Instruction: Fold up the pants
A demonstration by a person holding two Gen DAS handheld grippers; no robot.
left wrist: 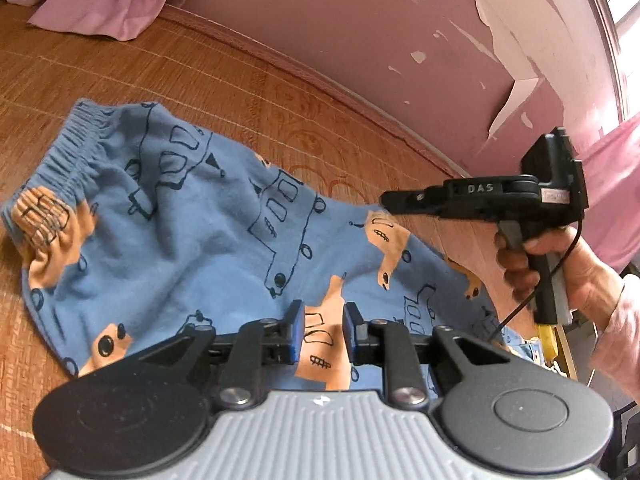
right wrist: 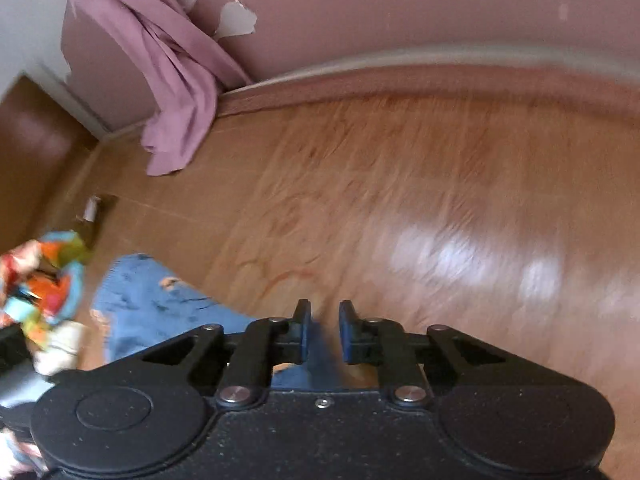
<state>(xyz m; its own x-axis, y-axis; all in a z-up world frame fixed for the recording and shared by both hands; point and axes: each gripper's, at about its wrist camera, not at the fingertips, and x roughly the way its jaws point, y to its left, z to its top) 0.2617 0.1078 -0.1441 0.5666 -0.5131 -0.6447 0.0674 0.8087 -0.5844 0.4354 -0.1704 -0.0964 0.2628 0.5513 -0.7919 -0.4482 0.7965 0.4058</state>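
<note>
Blue pants [left wrist: 180, 216]: lying spread on the mat [left wrist: 240, 92], waistband far left.
Left gripper [left wrist: 324, 330]: I am holding it part open above the pants, gripping nothing.
Right gripper [right wrist: 324, 330]: part open, empty; view blurring.

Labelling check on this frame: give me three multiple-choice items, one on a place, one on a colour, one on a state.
1. Where do the pants lie?
A. on the woven mat
B. draped over a chair
C. inside a basket

2. What is the pants' main colour?
A. red
B. blue
C. white

3. How do the left tongs stand?
A. shut on the waistband
B. open, gripping nothing
C. out of view

Answers: 1 A, the fabric is spread on the woven mat. 2 B, blue cloth with tan patches. 3 B, a clear gap shows between the pads, with the cloth beyond.
</note>
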